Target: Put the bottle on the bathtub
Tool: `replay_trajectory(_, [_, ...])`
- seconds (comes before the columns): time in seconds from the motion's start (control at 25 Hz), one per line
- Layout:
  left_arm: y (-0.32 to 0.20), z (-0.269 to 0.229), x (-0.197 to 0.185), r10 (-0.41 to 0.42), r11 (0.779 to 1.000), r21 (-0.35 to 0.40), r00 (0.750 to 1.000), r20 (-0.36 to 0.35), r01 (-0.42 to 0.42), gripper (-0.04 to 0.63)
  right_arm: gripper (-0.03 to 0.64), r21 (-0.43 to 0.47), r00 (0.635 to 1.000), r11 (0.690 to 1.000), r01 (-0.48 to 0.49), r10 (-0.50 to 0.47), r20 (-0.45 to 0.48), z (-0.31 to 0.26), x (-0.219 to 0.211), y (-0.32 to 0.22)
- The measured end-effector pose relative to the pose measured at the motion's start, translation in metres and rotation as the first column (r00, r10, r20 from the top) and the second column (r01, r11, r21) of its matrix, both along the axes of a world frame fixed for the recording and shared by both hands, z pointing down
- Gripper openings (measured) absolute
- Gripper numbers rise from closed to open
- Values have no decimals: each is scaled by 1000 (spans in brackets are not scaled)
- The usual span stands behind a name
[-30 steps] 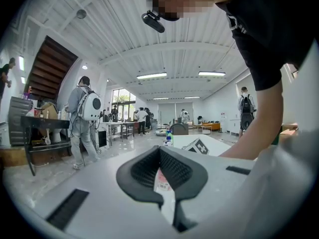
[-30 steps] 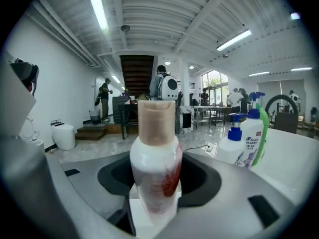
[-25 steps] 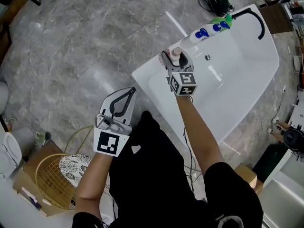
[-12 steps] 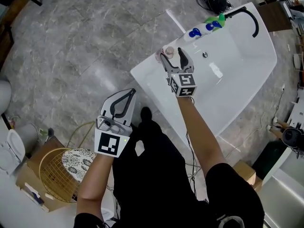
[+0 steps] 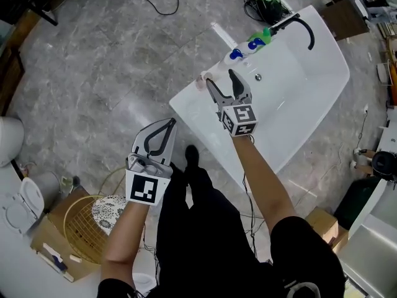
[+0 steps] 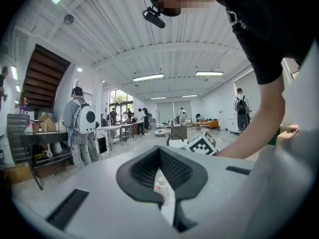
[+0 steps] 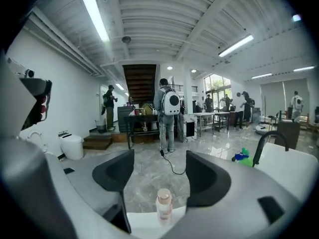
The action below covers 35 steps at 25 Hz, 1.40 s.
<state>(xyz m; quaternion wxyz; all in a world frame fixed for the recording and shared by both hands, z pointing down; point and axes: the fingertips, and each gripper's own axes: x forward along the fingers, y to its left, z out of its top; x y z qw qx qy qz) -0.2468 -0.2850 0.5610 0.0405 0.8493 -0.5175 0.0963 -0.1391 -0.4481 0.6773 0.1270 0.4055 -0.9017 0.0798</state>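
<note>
A small pale pink bottle [image 5: 203,80] stands upright on the near corner of the white bathtub's rim [image 5: 181,99]. My right gripper [image 5: 224,81] is open just to the right of it, not touching. In the right gripper view the bottle [image 7: 164,206] stands on the rim [image 7: 142,223] ahead of the right gripper [image 7: 159,176], past its spread jaws. My left gripper [image 5: 169,123] hangs over the floor beside the tub, shut and holding nothing. In the left gripper view, the left gripper [image 6: 160,151] has its tips together, and the bottle [image 6: 160,185] shows through the gap below them.
A black faucet [image 5: 303,25] and green-and-blue toys [image 5: 250,43] sit at the tub's far end. A wicker basket [image 5: 73,230], a toilet [image 5: 22,205] and a cardboard box [image 5: 324,224] stand on the marble floor. A black cable [image 5: 160,6] lies beyond. People stand in the background.
My right gripper opened and let go of the bottle, then drew back a little. The bottle now stands free on the rim. The left gripper has barely moved.
</note>
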Motion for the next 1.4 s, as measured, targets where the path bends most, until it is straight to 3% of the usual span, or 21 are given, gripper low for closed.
replay_trajectory(0.04, [2, -1, -3, -30, 998, -55, 1000, 1, 30, 9, 331, 10, 1000, 1000, 4, -4, 6, -16, 1, 5])
replay_trajectory(0.12, [1, -17, -9, -72, 994, -78, 997, 7, 72, 9, 331, 28, 1000, 1000, 14, -14, 18, -47, 3, 15])
replay_trajectory(0.36, [-24, -72, -22, -108, 994, 4, 994, 27, 108, 9, 282, 119, 997, 993, 30, -37, 61, -137, 3, 31])
replay_trajectory(0.72, [-18, -149, -12, -108, 985, 135, 994, 14, 105, 9, 95, 262, 997, 965, -21, 2, 72, -254, 37, 77])
replay_trajectory(0.88, [-2, -166, -8, -147, 980, 137, 989, 19, 143, 9, 26, 234, 994, 970, -67, 44, 105, -278, 61, 102])
replay_trajectory(1.04, [16, -181, -10, -170, 976, 143, 985, 14, 167, 9, 12, 183, 986, 976, -115, 90, 142, -293, 72, 126])
replay_trajectory(1.4, [40, -199, 16, -141, 978, 158, 990, 10, 138, 9, 11, 216, 981, 963, -161, 133, 139, -323, 101, 170])
